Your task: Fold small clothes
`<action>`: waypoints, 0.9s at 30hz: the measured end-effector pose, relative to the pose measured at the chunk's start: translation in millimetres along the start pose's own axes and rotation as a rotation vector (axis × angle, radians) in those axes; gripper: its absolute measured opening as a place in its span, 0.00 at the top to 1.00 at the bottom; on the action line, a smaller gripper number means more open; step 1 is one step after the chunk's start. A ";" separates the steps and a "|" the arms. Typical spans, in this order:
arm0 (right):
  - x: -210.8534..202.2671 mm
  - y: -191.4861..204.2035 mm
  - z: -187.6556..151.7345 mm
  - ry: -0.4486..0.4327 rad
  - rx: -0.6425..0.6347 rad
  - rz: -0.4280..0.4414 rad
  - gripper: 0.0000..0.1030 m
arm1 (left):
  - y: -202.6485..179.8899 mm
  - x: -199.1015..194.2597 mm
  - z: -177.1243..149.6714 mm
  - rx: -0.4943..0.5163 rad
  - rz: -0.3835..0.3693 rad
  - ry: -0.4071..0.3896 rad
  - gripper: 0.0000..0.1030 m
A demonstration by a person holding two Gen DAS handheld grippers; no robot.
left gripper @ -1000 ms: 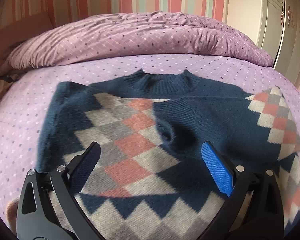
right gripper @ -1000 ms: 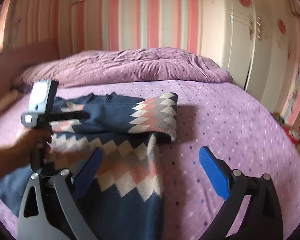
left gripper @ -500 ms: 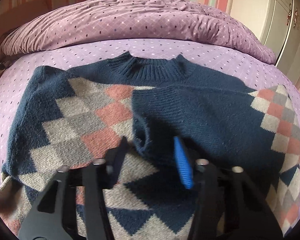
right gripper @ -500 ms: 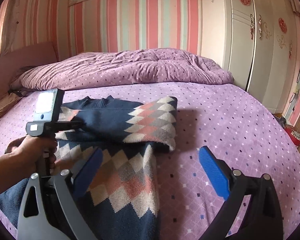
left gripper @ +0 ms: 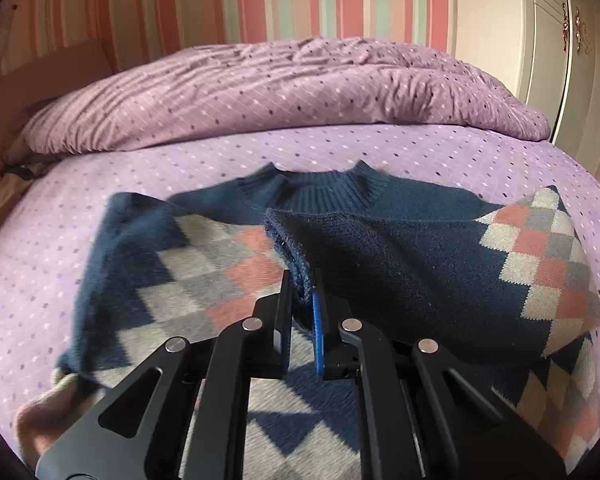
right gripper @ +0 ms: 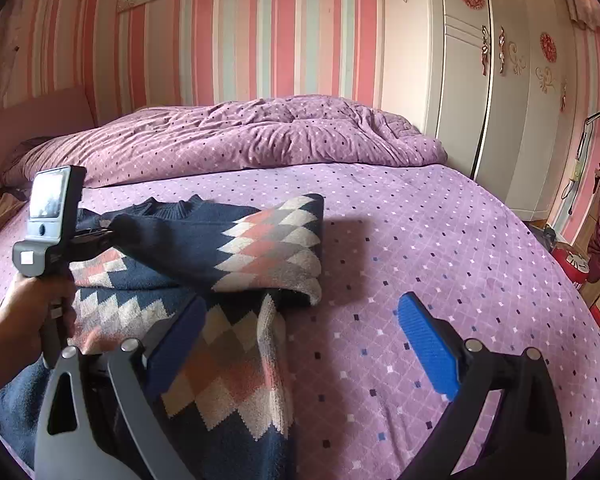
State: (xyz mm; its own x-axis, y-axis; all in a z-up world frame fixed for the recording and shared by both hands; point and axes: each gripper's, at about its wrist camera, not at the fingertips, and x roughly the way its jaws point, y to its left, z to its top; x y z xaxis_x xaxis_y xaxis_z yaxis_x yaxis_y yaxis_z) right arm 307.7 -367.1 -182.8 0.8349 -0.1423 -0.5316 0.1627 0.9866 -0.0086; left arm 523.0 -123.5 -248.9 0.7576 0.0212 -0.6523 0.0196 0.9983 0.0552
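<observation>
Left wrist view: left claw [left gripper: 300,294] pinches the cuff [left gripper: 288,252] of a soft, floppy knit sweater [left gripper: 400,264] lying mid-bed [left gripper: 460,152], folded sleeve toward 3 o'clock; right claw [right gripper: 300,344] gapes empty.

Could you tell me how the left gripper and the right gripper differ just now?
The left gripper is shut on the sweater's navy sleeve cuff, its jaws having just been closing; the right gripper is open and holds nothing. Both have blue pads and point over the purple bed.
</observation>
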 end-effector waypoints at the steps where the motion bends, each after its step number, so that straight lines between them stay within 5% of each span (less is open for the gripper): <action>1: 0.3 0.0 0.1 0.001 -0.001 -0.001 0.06 | 2.0 -3.3 -0.5 0.003 0.014 -0.003 0.93; 10: -0.3 5.7 -1.4 0.003 -0.011 0.017 0.06 | 52.3 -30.5 -0.8 0.002 0.089 -0.048 0.94; 20: -2.8 17.0 -0.7 -0.003 -0.021 0.045 0.06 | 130.8 -1.5 11.0 -0.001 0.245 -0.047 0.91; 23: 0.0 19.9 -2.1 0.007 -0.029 0.050 0.06 | 141.7 19.9 -0.3 0.001 0.270 0.042 0.85; 25: 2.1 21.4 -4.2 0.015 -0.034 0.049 0.06 | 152.5 30.3 -8.9 -0.036 0.293 0.083 0.55; 27: 3.7 22.1 -5.7 0.023 -0.035 0.049 0.06 | 164.5 30.9 -14.2 -0.079 0.314 0.086 0.42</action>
State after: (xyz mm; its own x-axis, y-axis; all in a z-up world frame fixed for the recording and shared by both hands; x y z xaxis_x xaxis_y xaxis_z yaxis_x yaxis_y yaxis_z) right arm 311.4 -345.3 -189.8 0.8290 -0.0921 -0.5516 0.1031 0.9946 -0.0111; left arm 540.4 42.1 -270.7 0.6613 0.3292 -0.6741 -0.2587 0.9435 0.2070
